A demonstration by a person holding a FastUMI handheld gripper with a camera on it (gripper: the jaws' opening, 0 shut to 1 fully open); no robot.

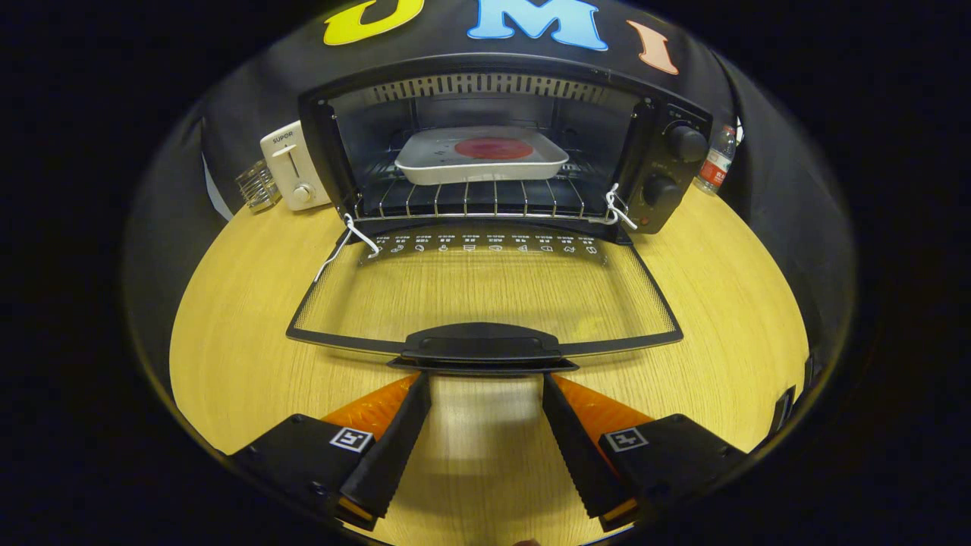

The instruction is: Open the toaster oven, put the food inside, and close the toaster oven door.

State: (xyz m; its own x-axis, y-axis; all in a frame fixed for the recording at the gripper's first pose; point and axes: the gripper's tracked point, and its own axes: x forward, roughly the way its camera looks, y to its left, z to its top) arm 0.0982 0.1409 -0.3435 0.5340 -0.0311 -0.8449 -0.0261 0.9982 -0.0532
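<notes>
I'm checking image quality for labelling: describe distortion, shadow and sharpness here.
Gripper view: fisheye bends the round wooden table and black toaster oven; the open gripper casts a soft shadow between its fingers; the lowered glass door and white tray look sharp.

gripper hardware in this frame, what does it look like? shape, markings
The gripper has two long wedge-shaped fingers tapering toward the tips, with saw-toothed ridges along the inner faces. Each sits on a blocky black base carrying a small square black-and-white marker. The fingers stand apart, open. No cables visible.
</notes>
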